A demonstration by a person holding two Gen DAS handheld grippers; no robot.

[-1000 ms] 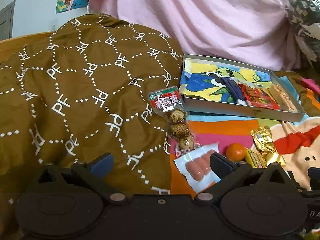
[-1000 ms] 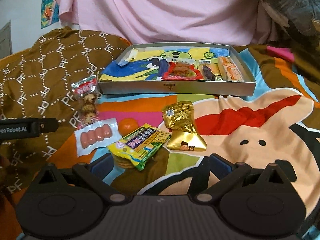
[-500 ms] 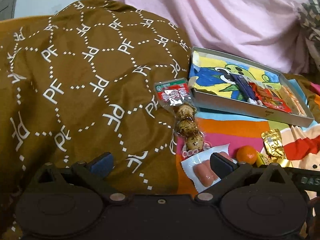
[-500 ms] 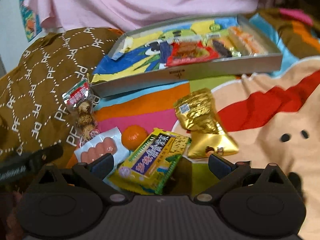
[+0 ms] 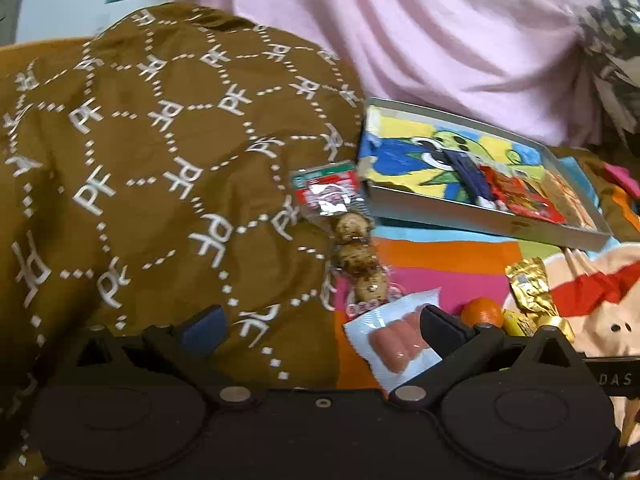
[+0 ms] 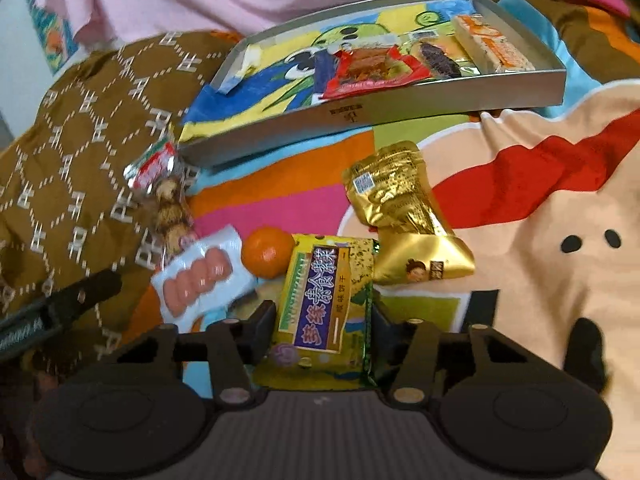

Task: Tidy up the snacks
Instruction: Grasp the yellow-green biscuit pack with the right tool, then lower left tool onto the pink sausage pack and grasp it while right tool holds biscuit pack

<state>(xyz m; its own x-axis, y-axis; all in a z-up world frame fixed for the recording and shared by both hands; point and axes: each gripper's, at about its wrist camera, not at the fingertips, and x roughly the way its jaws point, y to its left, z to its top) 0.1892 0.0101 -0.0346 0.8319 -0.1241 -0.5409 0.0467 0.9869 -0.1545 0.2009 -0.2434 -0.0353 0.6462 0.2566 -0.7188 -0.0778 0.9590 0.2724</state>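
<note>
My right gripper (image 6: 322, 314) is shut on a yellow-green snack packet (image 6: 326, 308) low over the blanket. Beside it lie an orange (image 6: 266, 252), a gold foil pouch (image 6: 404, 216), a white sausage pack (image 6: 202, 278) and a quail-egg pack (image 6: 166, 196). The grey snack tray (image 6: 360, 114) behind holds several wrapped snacks. My left gripper (image 5: 320, 322) is open and empty over the brown cloth, its right finger (image 5: 444, 326) by the sausage pack (image 5: 396, 344). The egg pack (image 5: 352, 240) and the tray (image 5: 480, 222) lie ahead of it.
A brown patterned cloth (image 5: 160, 184) is heaped on the left. A pink sheet (image 5: 420, 40) hangs behind the tray. The colourful cartoon blanket (image 6: 540, 200) covers the surface to the right. The left gripper's arm (image 6: 60, 308) shows at the right view's left edge.
My right gripper moved down and forward and closed on the yellow-green packet. My left gripper drifted slightly left and stayed open.
</note>
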